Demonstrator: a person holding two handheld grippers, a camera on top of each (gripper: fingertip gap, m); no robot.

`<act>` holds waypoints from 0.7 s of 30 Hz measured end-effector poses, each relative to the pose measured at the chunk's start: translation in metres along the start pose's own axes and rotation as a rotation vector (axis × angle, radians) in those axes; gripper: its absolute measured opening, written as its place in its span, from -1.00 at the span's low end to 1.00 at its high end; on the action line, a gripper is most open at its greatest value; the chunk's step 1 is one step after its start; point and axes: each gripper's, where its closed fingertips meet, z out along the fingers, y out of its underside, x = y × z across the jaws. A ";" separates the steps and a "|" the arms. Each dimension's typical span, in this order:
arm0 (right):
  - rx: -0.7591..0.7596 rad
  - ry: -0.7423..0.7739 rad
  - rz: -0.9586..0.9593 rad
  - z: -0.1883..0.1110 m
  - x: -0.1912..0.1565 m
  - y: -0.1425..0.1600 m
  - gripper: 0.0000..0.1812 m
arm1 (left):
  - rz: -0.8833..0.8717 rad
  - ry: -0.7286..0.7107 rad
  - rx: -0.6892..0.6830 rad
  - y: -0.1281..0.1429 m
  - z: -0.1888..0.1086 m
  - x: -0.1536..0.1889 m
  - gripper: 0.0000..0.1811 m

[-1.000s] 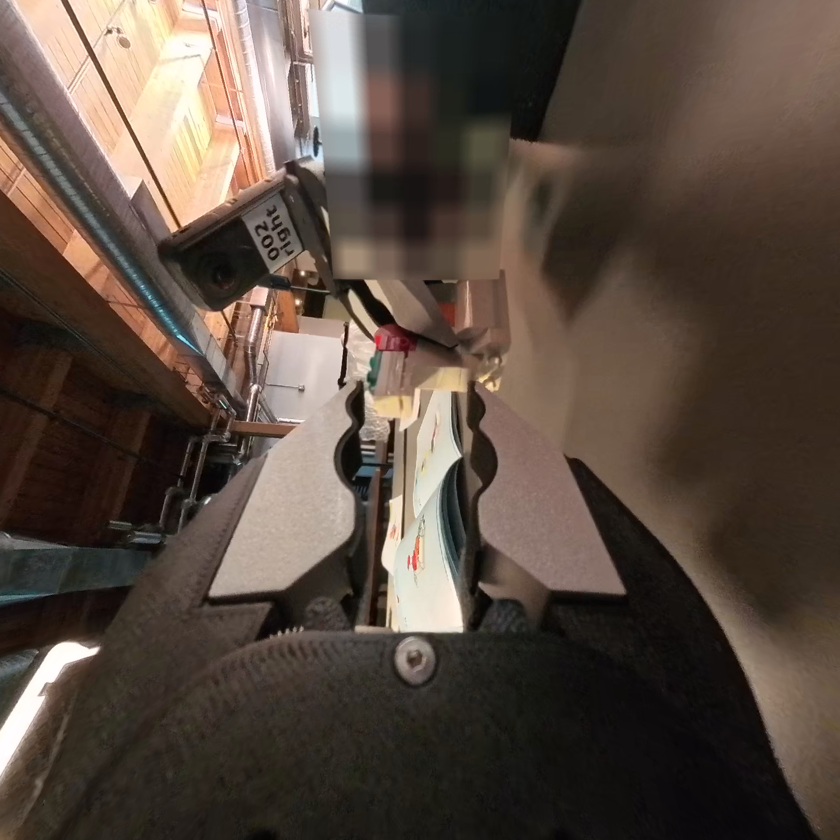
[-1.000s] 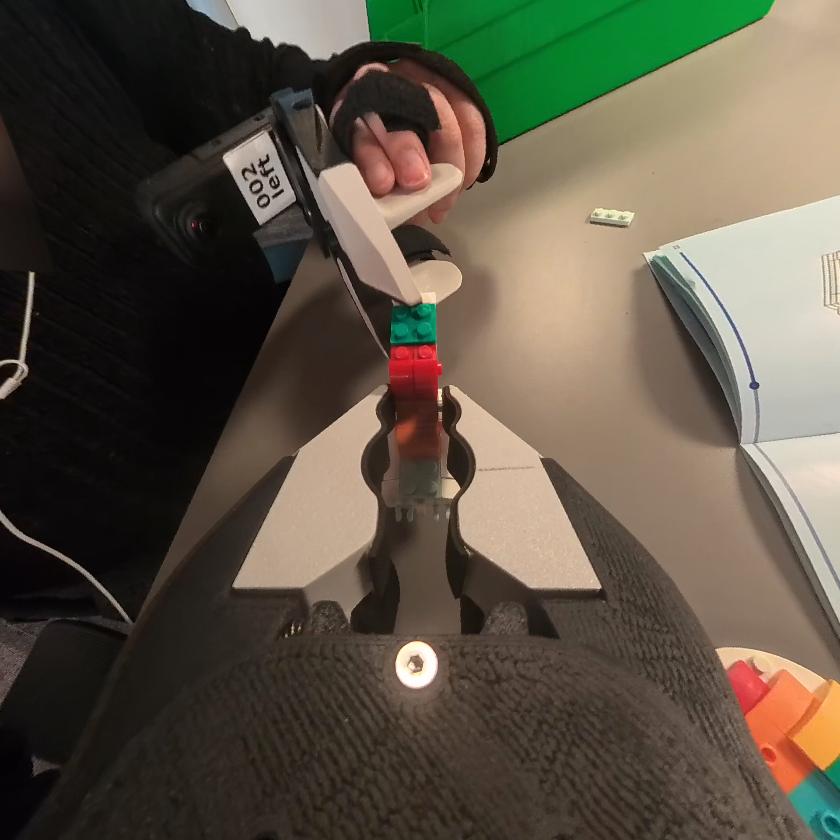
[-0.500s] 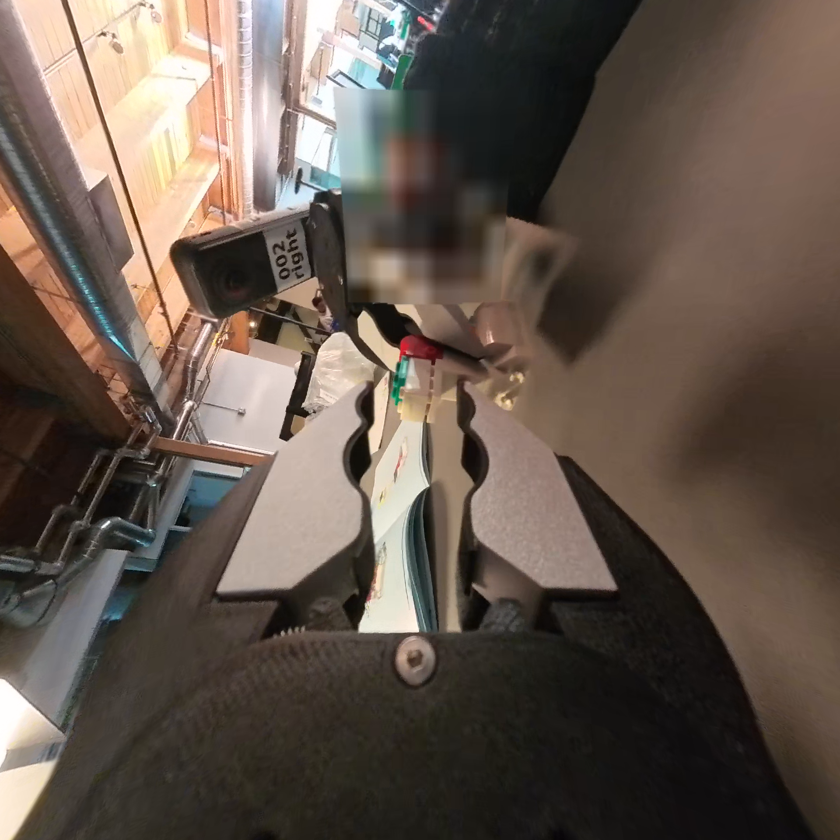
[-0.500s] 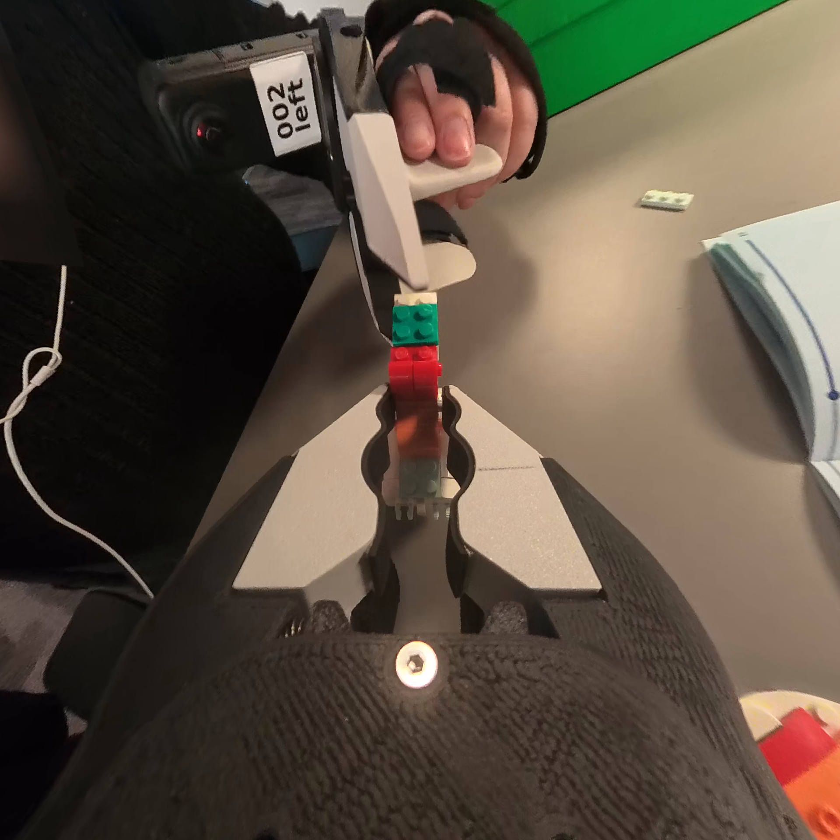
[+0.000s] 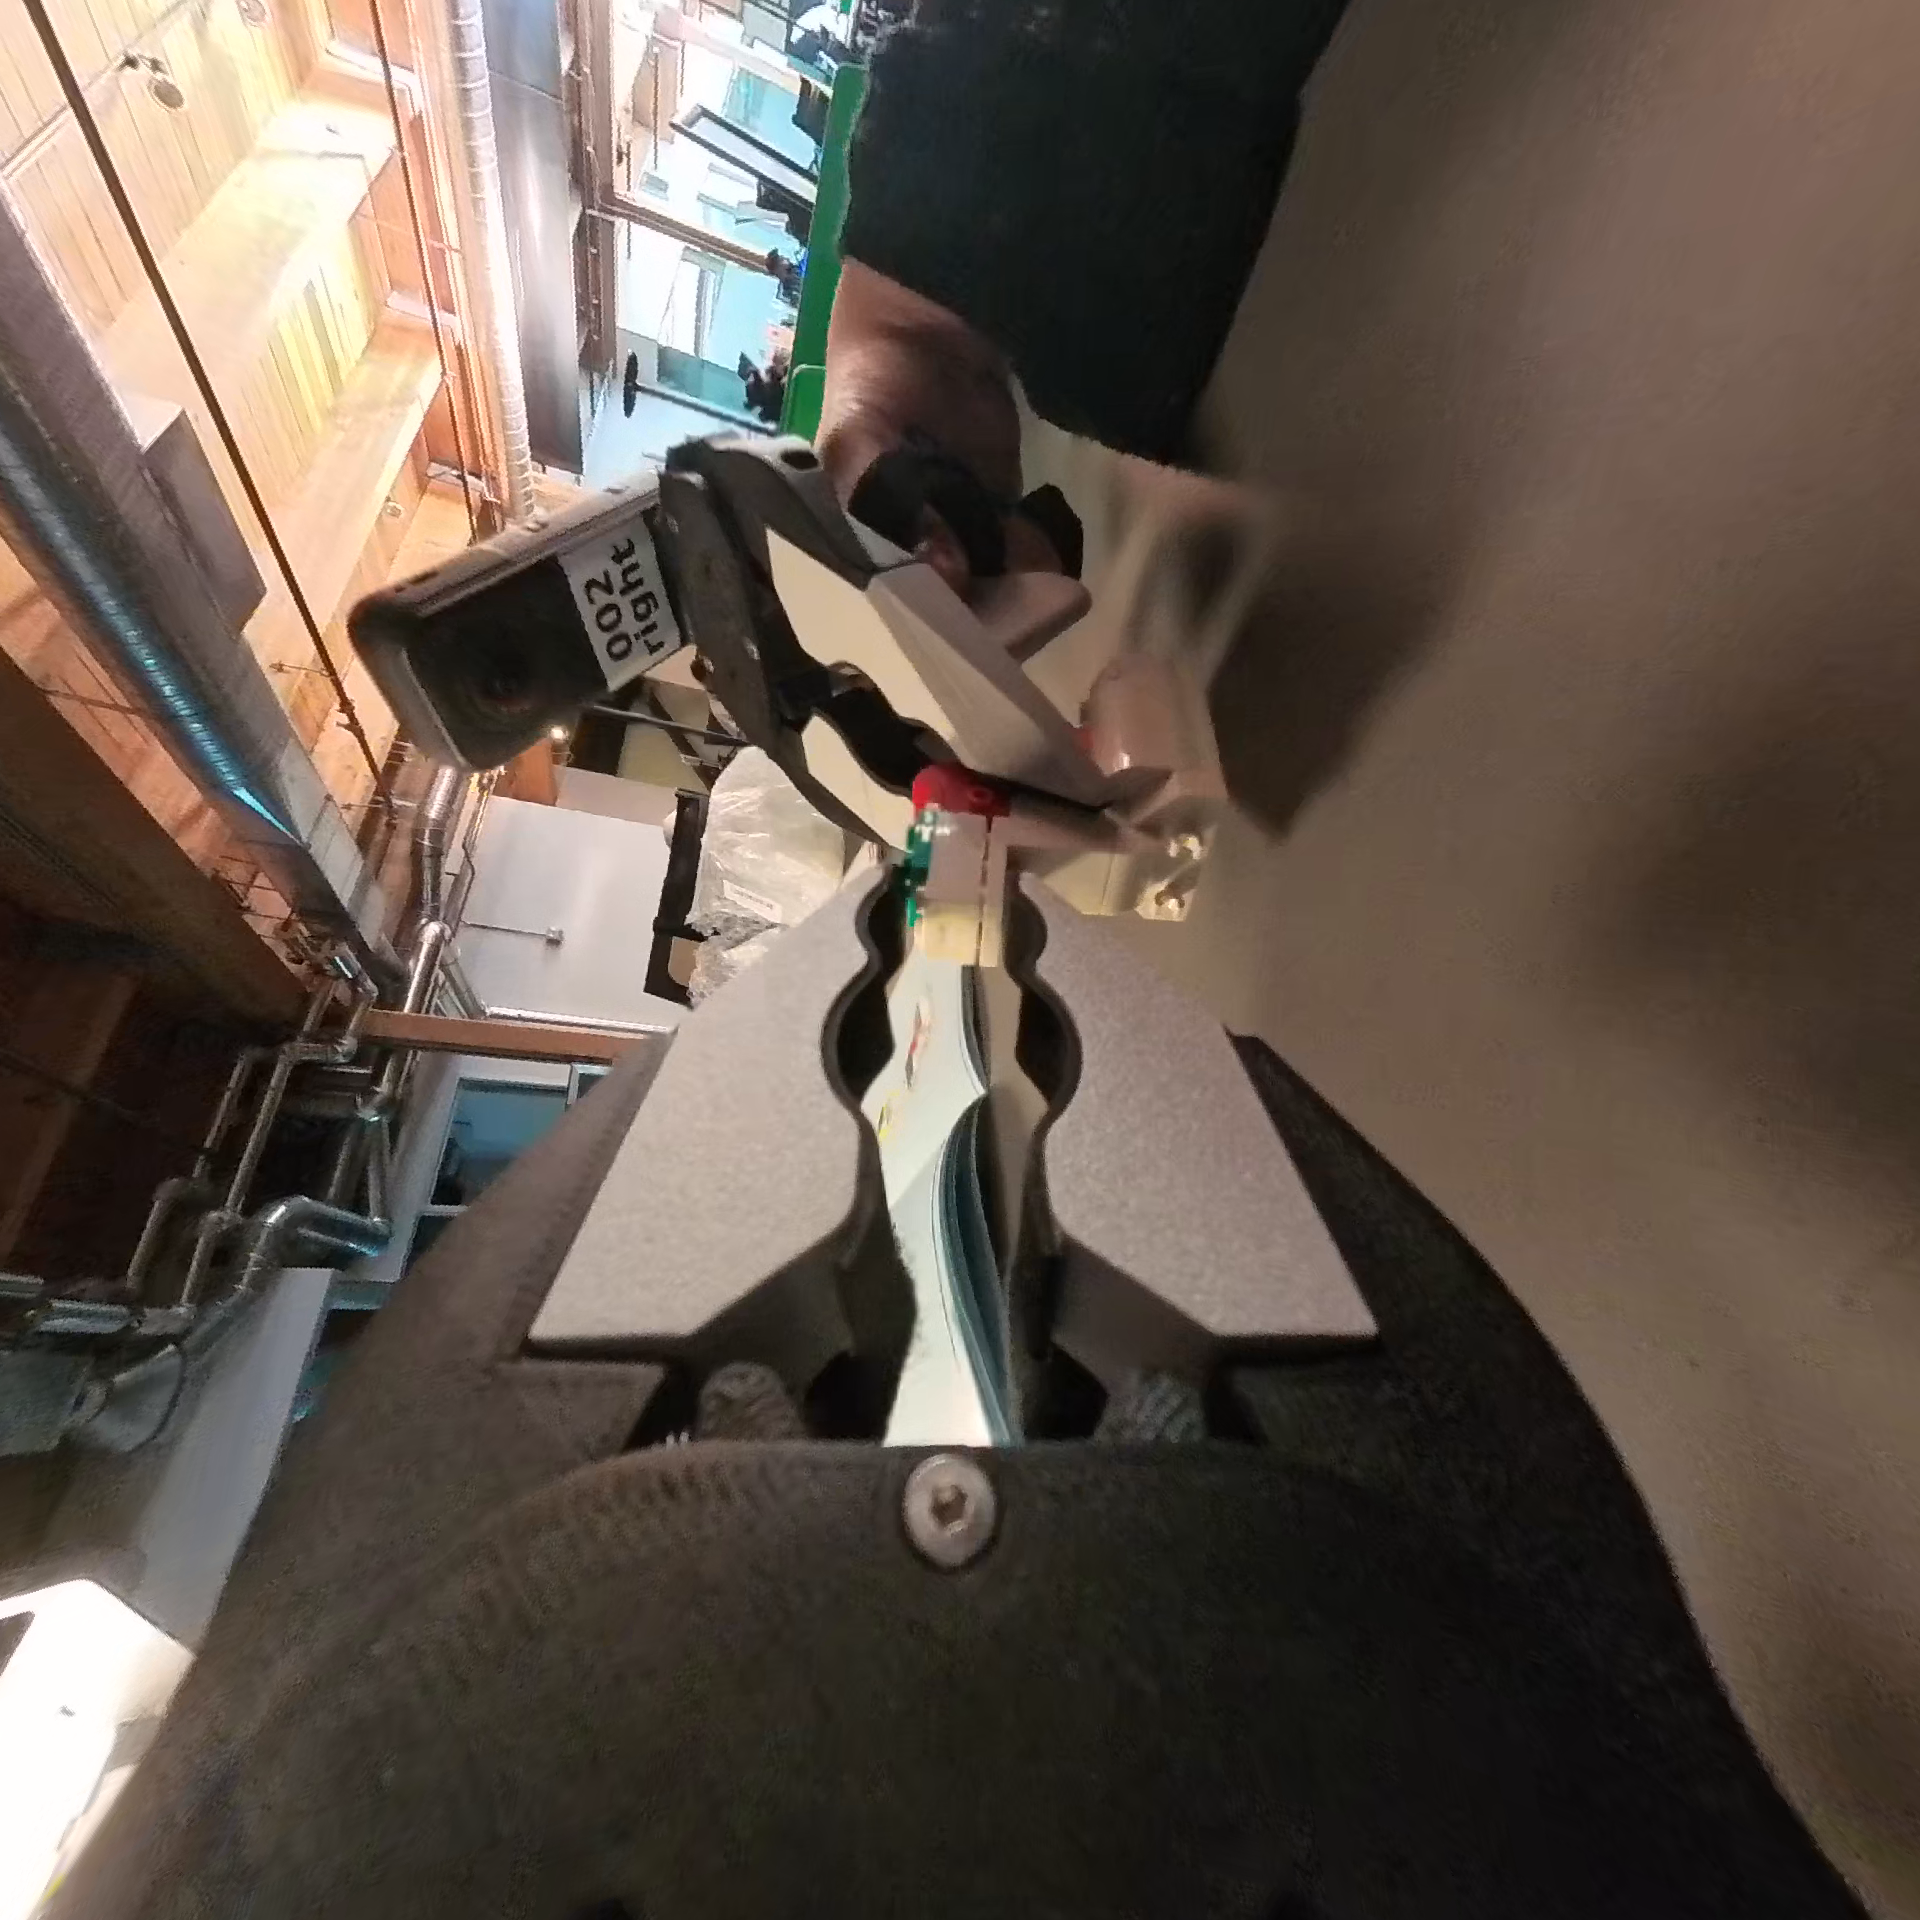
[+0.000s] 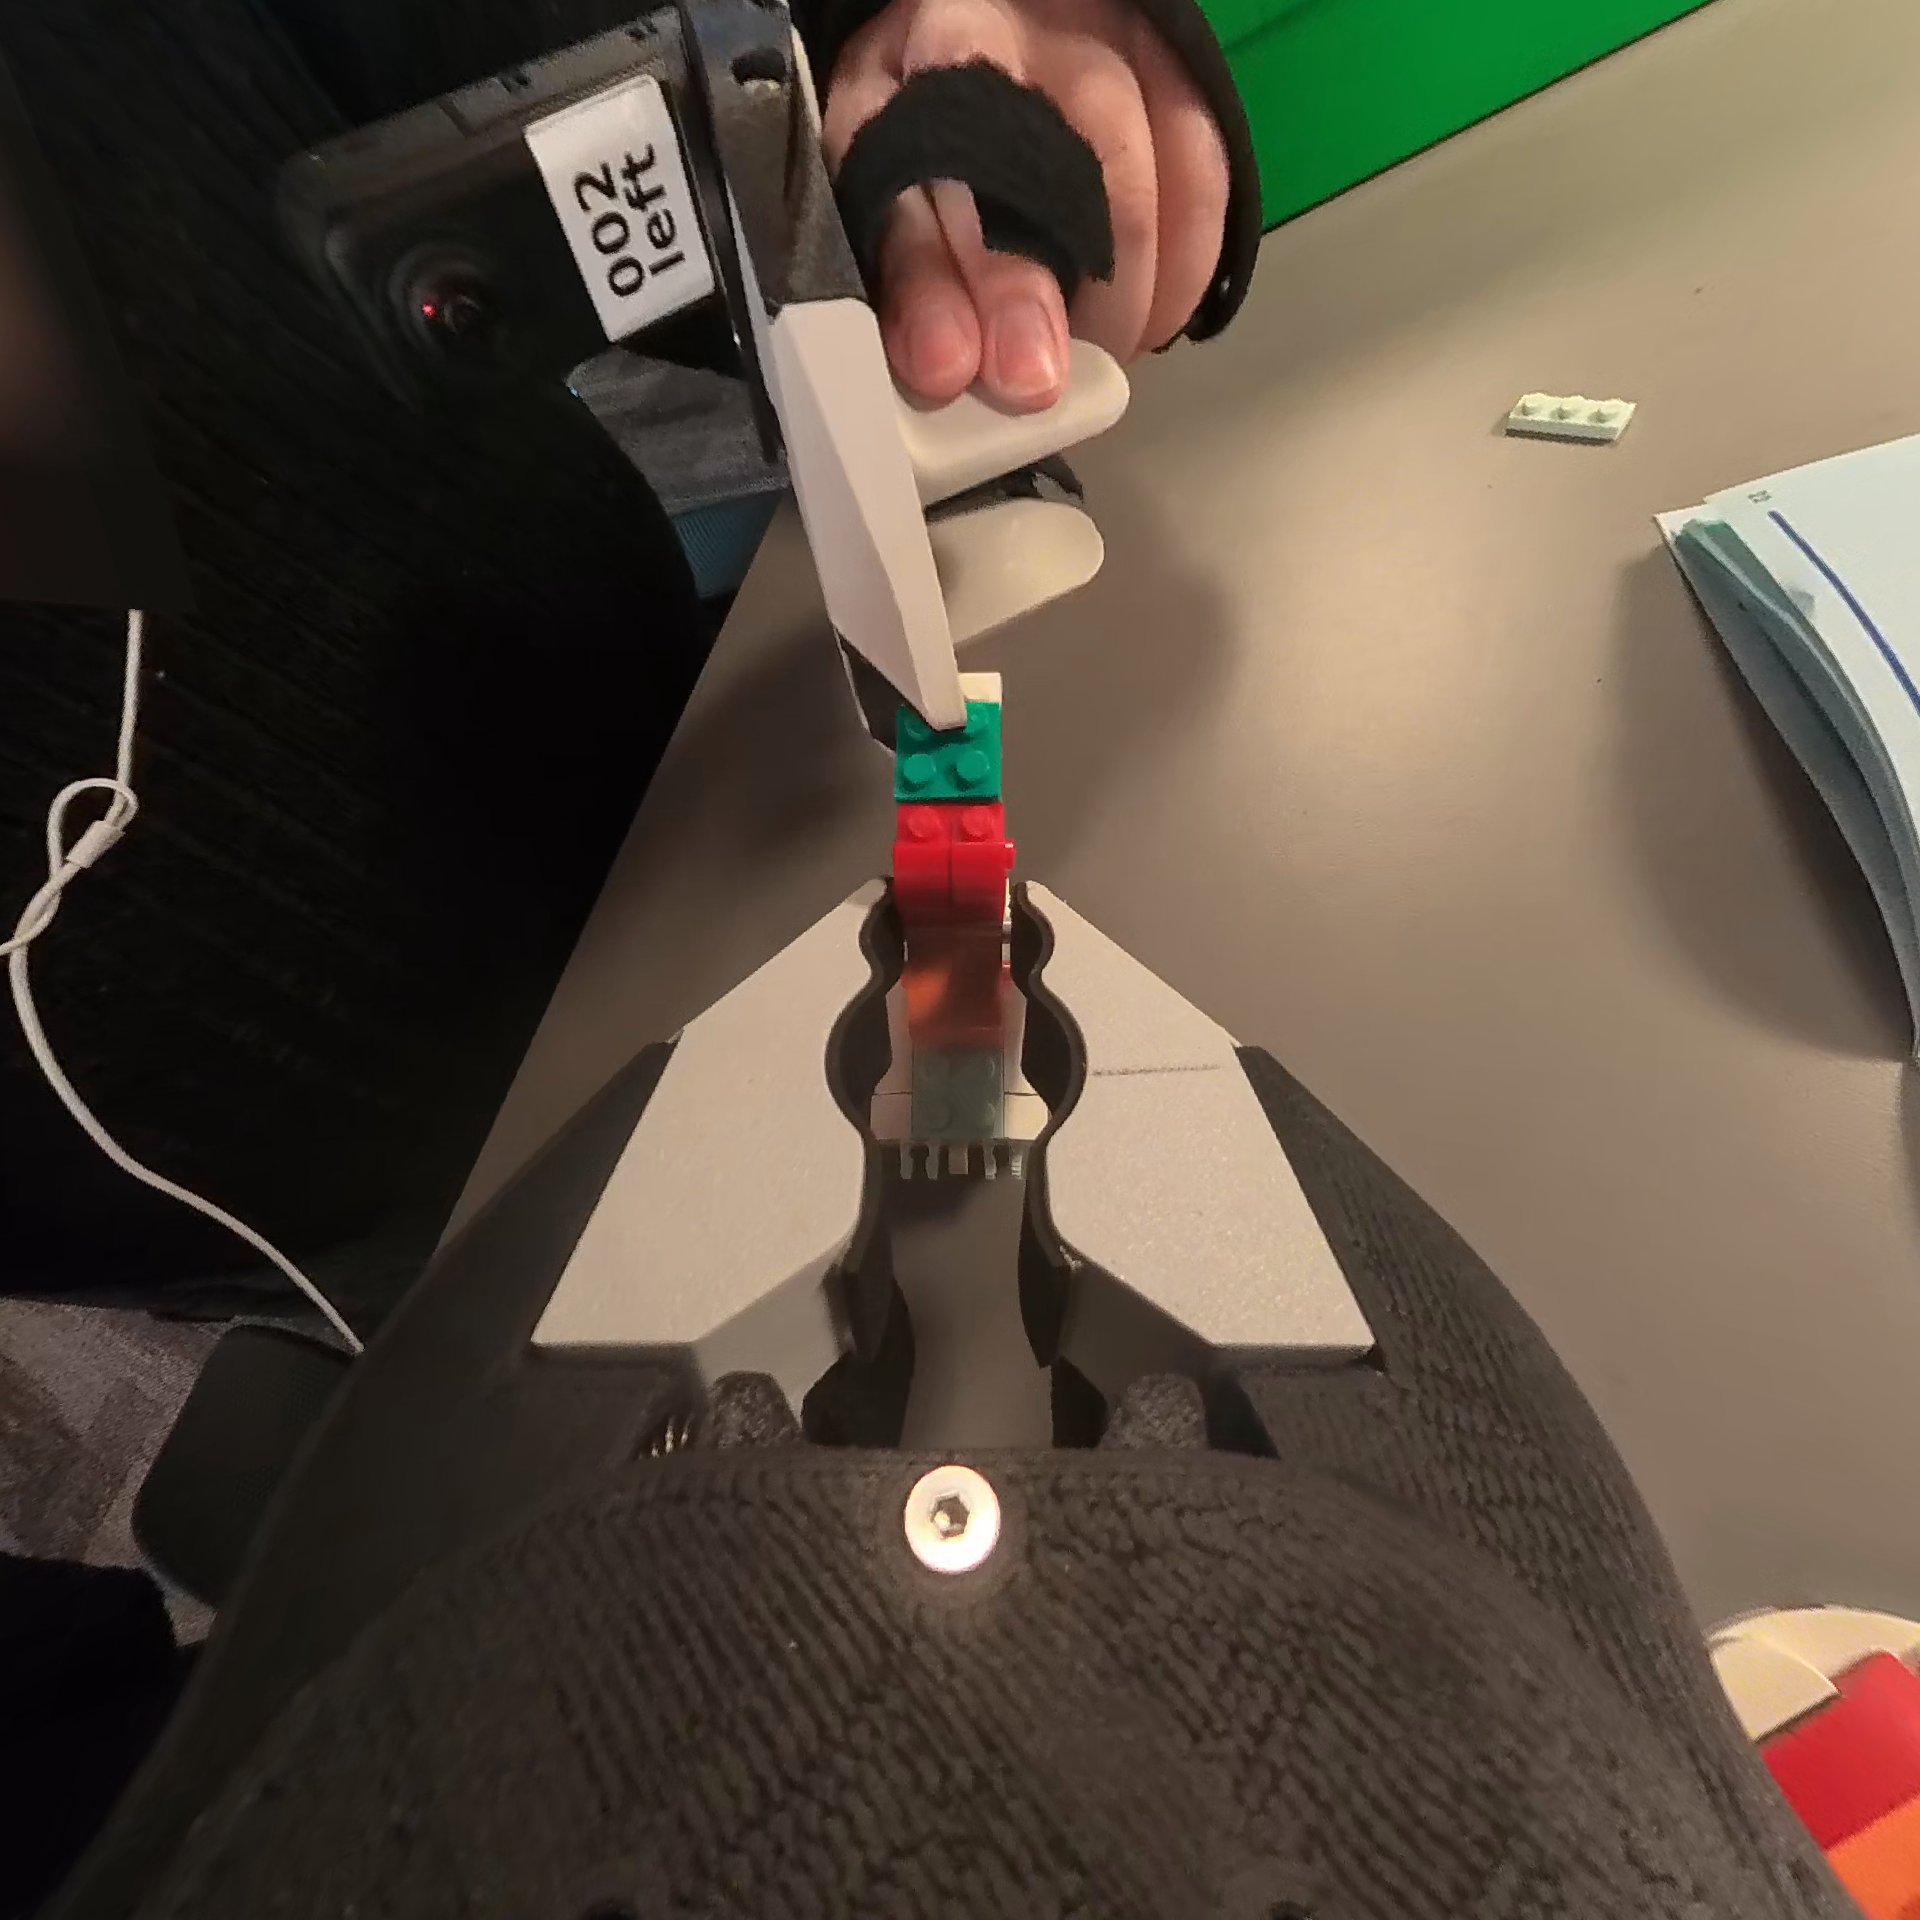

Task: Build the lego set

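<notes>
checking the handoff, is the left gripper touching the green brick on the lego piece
Touching. The right wrist view shows a left gripper finger's tip resting on the green brick at the far end of the lego piece, no gap visible.

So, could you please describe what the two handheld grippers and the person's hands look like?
Both grippers, left gripper and right gripper, have pale grey wedge fingers with dark wavy inner edges on textured black bodies; each carries a black camera with a white label. The hand wears a black strap and dark sleeve.

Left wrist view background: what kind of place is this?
Likely an industrial-style workshop or lab: exposed metal ducting, wood-panelled ceiling, grey table with an instruction booklet.
</notes>
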 end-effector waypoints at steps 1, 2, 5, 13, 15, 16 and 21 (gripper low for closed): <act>-0.004 0.000 0.000 0.001 0.000 0.001 -0.79 | 0.007 0.007 -0.006 0.000 0.000 0.001 -0.81; -0.009 0.000 0.000 0.002 0.000 0.002 -0.80 | 0.011 0.017 -0.014 0.000 0.000 0.002 -0.81; -0.008 0.000 0.004 0.002 0.001 0.002 -0.80 | 0.029 0.023 -0.025 0.001 0.000 0.002 -0.81; -0.028 0.006 0.011 0.003 0.002 0.004 -0.80 | -0.027 -0.008 0.000 0.003 0.000 -0.002 -0.65; -0.030 -0.001 0.013 0.003 0.000 0.005 -0.80 | -0.049 0.007 0.007 0.002 -0.001 -0.003 -0.60; -0.032 -0.005 0.014 0.004 0.000 0.005 -0.80 | -0.050 0.018 0.013 0.002 -0.001 -0.002 -0.59; -0.039 -0.031 0.004 0.007 -0.006 0.003 -0.80 | -0.104 0.121 0.064 -0.005 -0.006 0.008 -0.56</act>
